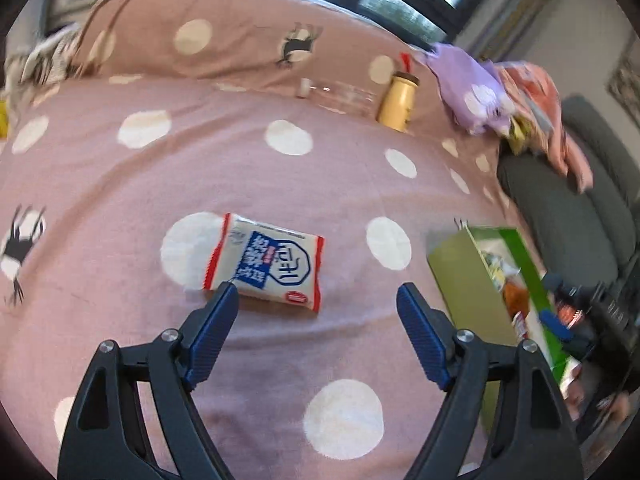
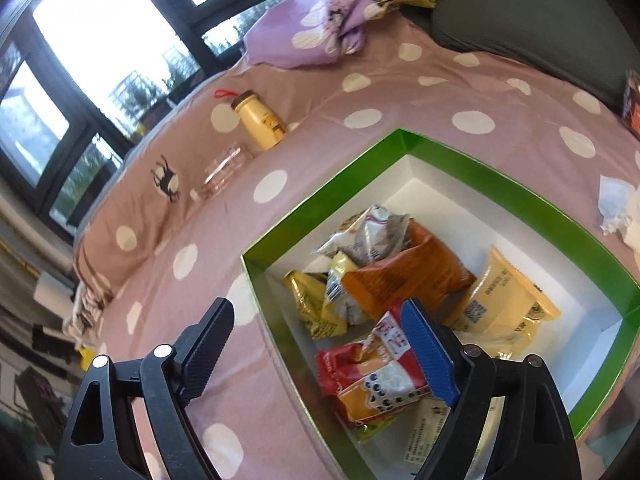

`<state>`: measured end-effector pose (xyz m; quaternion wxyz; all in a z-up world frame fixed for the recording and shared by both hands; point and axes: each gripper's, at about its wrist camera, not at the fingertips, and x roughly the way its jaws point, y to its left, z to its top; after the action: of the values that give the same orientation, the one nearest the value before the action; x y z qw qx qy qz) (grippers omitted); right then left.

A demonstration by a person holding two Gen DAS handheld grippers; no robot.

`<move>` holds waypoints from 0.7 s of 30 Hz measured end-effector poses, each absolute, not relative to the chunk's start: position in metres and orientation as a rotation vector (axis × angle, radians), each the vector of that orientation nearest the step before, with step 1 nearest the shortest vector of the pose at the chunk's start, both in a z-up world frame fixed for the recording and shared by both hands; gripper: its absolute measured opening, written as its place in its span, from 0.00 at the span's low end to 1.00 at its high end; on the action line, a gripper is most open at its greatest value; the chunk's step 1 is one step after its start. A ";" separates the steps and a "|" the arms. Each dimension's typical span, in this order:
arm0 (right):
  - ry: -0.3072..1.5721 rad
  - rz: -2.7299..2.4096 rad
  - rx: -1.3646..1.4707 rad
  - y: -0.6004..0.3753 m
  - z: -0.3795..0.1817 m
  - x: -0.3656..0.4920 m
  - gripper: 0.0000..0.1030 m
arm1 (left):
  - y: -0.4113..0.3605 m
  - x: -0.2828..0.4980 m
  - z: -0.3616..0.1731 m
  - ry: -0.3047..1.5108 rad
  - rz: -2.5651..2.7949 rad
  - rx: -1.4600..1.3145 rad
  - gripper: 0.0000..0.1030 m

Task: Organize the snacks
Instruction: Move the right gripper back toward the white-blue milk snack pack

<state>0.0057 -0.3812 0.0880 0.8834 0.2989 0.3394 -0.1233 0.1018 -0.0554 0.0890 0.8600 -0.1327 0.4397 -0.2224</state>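
A white snack packet with blue print and red edges lies flat on the pink dotted bedspread. My left gripper hangs open just in front of it, its left fingertip over the packet's near corner, nothing between the pads. The green box with white inside holds several packets: an orange one, yellow ones and a red-and-white one. My right gripper is open above the box's near left wall, empty. In the left wrist view the green box stands to the right.
A yellow bottle with a red loop and a clear glass jar lie at the far side. Purple cloth and a dark grey cushion are beyond the box. Crumpled white paper lies right of the box.
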 end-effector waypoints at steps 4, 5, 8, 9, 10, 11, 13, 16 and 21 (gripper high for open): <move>0.727 -0.237 0.584 -0.367 0.087 0.013 0.84 | -0.038 0.104 0.092 0.905 -0.428 -0.306 0.86; 0.731 -0.228 0.573 -0.363 0.087 0.015 0.84 | -0.036 0.104 0.094 0.900 -0.408 -0.299 0.86; 0.738 -0.207 0.544 -0.351 0.087 0.019 0.85 | -0.025 0.108 0.095 0.898 -0.368 -0.300 0.87; 0.740 -0.197 0.539 -0.348 0.087 0.021 0.85 | -0.023 0.109 0.094 0.902 -0.363 -0.306 0.87; 0.742 -0.176 0.538 -0.344 0.086 0.023 0.85 | -0.018 0.110 0.093 0.905 -0.357 -0.318 0.87; 0.744 -0.141 0.545 -0.341 0.085 0.025 0.85 | -0.013 0.112 0.093 0.905 -0.348 -0.332 0.87; 0.748 -0.095 0.559 -0.336 0.084 0.027 0.85 | -0.006 0.114 0.091 0.908 -0.333 -0.351 0.88; 0.755 -0.066 0.555 -0.328 0.082 0.031 0.86 | 0.001 0.117 0.090 0.914 -0.307 -0.358 0.88; 0.768 -0.075 0.517 -0.316 0.080 0.037 0.88 | -0.001 0.119 0.087 0.924 -0.276 -0.321 0.88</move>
<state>0.0371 -0.3162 0.0797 0.8940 0.2494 0.3705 -0.0364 0.1188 -0.0010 0.0869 0.8736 -0.1538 0.4425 -0.1319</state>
